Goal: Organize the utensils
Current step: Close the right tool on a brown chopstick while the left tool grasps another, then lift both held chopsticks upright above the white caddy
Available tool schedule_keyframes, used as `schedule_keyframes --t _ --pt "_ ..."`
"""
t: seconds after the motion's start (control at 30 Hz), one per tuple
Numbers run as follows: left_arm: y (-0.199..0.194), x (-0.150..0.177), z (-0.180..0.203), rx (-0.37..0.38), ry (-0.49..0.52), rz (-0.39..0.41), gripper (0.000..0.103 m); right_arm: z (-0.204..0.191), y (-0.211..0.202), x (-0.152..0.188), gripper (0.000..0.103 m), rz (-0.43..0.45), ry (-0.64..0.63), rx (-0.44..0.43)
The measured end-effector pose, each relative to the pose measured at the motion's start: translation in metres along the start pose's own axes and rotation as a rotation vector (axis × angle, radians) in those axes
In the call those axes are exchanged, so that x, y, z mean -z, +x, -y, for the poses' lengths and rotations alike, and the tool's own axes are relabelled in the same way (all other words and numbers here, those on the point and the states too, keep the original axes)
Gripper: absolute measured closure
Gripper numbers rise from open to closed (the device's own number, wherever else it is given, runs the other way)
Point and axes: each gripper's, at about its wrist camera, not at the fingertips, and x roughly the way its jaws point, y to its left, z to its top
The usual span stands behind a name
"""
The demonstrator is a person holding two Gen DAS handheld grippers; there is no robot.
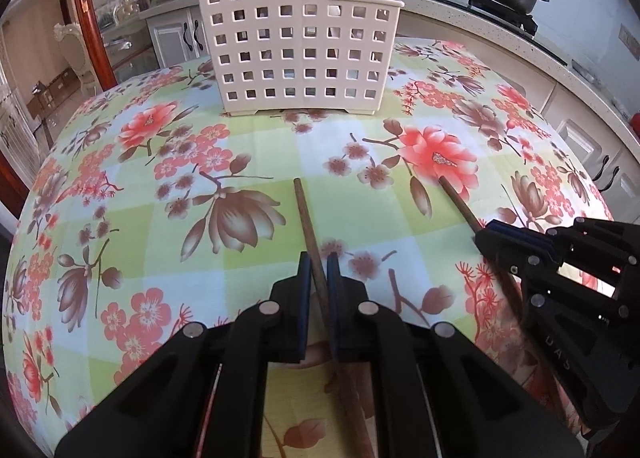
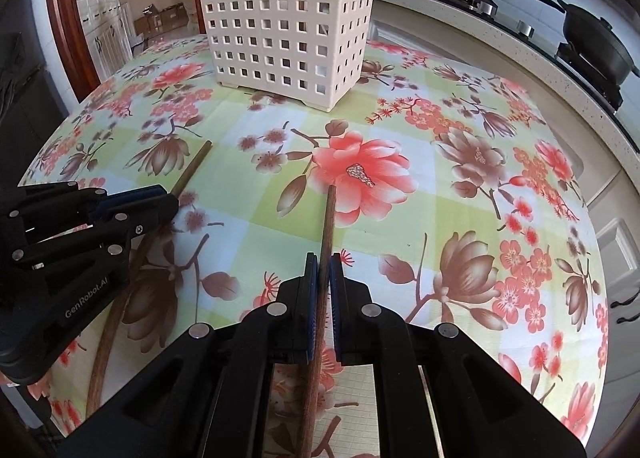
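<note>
Tabletop [image 1: 256, 146], floral checked cloth.
White slotted basket [image 1: 296, 42] stands at twelve o'clock; two brown chopsticks lie nearer: one [image 1: 306, 218] at six, one [image 1: 460, 202] at four.

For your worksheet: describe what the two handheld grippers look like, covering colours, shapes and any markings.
Both the left gripper and the right gripper are matte black plastic linkages with round silver pivot pins. Each has two flat fingers faced with blue pads. The left gripper's side reads "GenRobot.AI" in pale letters, seen from the right wrist. No hands, sleeves or cables show.

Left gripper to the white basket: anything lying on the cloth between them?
Nothing. In the left wrist view, only bare floral tablecloth lies between the chopstick's tip and the basket.
</note>
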Motion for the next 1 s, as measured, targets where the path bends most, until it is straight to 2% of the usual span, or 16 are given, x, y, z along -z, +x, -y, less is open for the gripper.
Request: schedule_keyframes --t 0.1,0.27,0.53,1.0 --pt "-0.001 0.002 -0.006 0.032 -0.030 0.006 0.097 0.002 -0.003 0.001 0.096 0.028 0.031 -0.047" --pt "-0.014 0.003 -0.014 0.043 -0.041 0.047 0.097 0.007 -0.011 -0.003 0.096 0.079 0.068 -0.087" --pt "-0.026 0.002 -0.021 0.052 -0.063 0.065 0.097 0.008 -0.014 -0.003 0.096 0.098 0.093 -0.103" --pt "-0.079 0.000 -0.014 0.026 -0.032 0.183 0.097 0.012 -0.060 -0.011 0.096 0.261 0.112 -0.137"
